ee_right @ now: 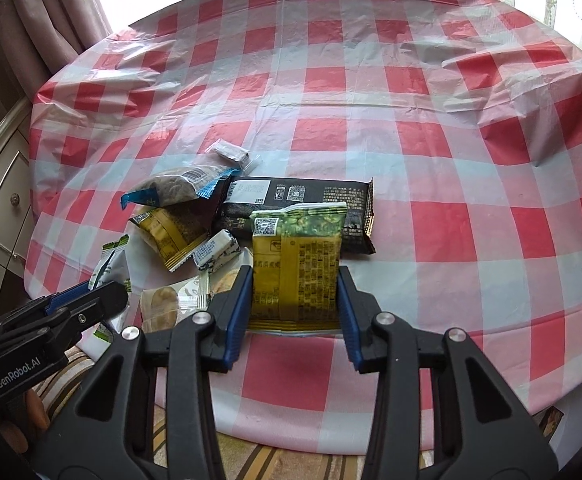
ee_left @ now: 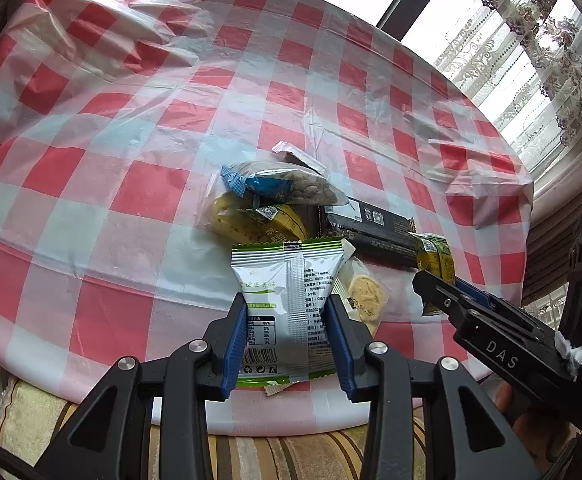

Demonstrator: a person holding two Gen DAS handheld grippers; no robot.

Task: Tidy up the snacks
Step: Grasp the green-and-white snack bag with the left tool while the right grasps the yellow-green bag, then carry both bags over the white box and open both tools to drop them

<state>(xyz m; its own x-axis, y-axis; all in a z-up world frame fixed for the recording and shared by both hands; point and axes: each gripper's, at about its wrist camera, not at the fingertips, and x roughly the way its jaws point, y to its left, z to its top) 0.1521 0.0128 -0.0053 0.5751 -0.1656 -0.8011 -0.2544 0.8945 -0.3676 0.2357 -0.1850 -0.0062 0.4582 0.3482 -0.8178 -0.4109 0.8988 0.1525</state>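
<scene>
My left gripper (ee_left: 286,304) is shut on a white-and-green snack packet (ee_left: 287,280), held upright just above the table's near edge. My right gripper (ee_right: 295,280) is shut on a yellow-green packet (ee_right: 297,256), lifted clear of the pile. Behind both lies the snack pile: a blue-and-clear seed packet (ee_left: 287,186), a yellow packet (ee_left: 259,222), a long black bar (ee_right: 303,196), a clear packet of round biscuits (ee_left: 365,292), a small blue-and-white sweet (ee_right: 217,252) and a small white sachet (ee_right: 233,152). Each gripper shows in the other's view, the right gripper (ee_left: 431,280) and the left gripper (ee_right: 107,292).
The round table wears a crinkled red-and-white checked plastic cloth (ee_right: 431,128), raised in folds at the far left and right. A striped cushion (ee_left: 275,456) sits below the near edge. A cream cabinet (ee_right: 3,200) stands left, lace curtains (ee_left: 531,40) at the right.
</scene>
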